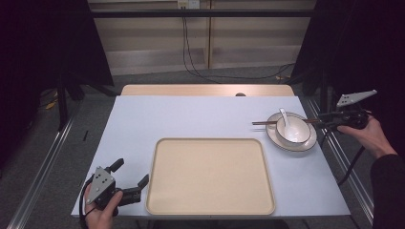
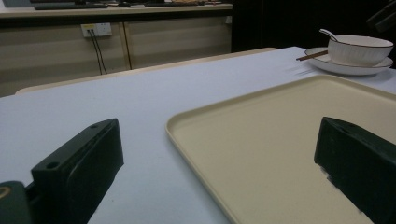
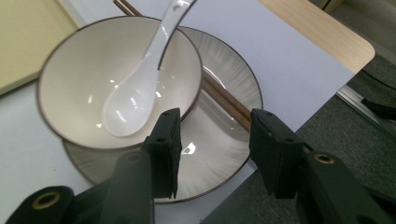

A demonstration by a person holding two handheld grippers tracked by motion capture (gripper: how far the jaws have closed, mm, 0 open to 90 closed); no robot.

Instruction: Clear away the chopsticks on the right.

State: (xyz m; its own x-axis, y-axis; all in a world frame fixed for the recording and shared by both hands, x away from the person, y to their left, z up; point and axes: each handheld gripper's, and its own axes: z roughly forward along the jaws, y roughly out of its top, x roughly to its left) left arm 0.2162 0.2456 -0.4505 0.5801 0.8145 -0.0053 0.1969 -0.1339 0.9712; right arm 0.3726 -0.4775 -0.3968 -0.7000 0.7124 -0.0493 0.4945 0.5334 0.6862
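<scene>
We've got the right gripper spread open right over the chopsticks (they run crosswise under the bowl).

No readable text, no labels, no brands, no numbers, no signs

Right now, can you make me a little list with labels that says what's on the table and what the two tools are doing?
table: white top
tray: beige, bare, near the front edge
plate: at the right side
bowl: white, sits on the plate
spoon: white, lies in the bowl
chopsticks: brown, lie across the plate beside the bowl
left tool: open, at the tray's left edge, holds nothing
right tool: open, jaws over the plate's rim near the chopsticks
</scene>
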